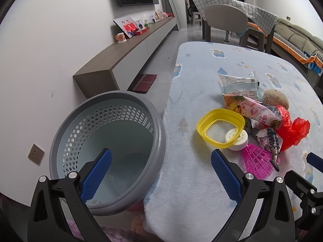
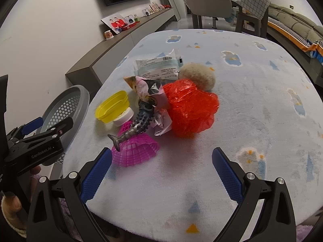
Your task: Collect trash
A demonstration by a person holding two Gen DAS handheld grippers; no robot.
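Observation:
A grey perforated trash basket (image 1: 113, 133) stands on the floor at the table's left edge, also in the right wrist view (image 2: 66, 109). A trash pile lies on the table: a red plastic bag (image 2: 189, 109), a snack wrapper (image 1: 252, 109), a mask packet (image 2: 157, 66), crumpled paper (image 2: 161, 125), a yellow lid ring (image 1: 220, 127), a white cap (image 1: 238, 139), a pink mesh shell (image 2: 135, 151), a toy fish (image 2: 133, 129) and a beige pompom (image 2: 197, 74). My left gripper (image 1: 161, 159) is open and empty over the basket rim and table edge. My right gripper (image 2: 161, 159) is open and empty, just short of the pile.
The table (image 2: 252, 111) has a pale blue fluffy cover. A low cabinet (image 1: 129, 54) with photos runs along the left wall. A chair (image 1: 226, 18) and a sofa (image 1: 298, 38) stand beyond the table. The left gripper's body shows in the right wrist view (image 2: 38, 141).

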